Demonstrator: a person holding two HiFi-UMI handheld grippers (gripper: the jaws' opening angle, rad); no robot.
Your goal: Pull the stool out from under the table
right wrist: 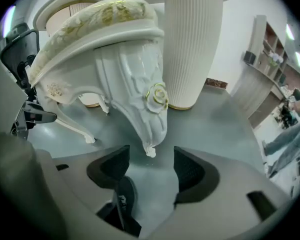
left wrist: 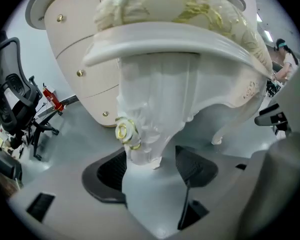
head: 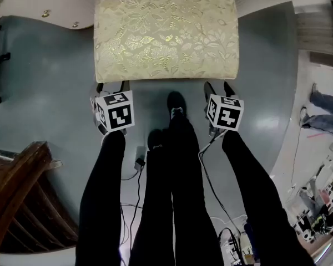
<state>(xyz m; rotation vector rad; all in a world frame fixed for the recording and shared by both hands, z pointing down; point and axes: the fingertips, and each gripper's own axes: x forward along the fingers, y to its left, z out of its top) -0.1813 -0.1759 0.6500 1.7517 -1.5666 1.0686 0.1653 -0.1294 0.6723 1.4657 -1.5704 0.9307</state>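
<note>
Bright, even lighting with heavy fisheye warping and dark corners.

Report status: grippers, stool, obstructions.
Left gripper open, front stool leg between jaws. Right gripper open, just short of other leg. Stool cushion mostly clear of table. No obstruction seen.

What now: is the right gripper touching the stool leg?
Apart. The right gripper view shows bare floor between the stool leg and each side of the open right gripper.

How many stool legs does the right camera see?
3: the nearest leg before the right tongs, a second leg and third leg farther left. A fourth may be hidden.
</note>
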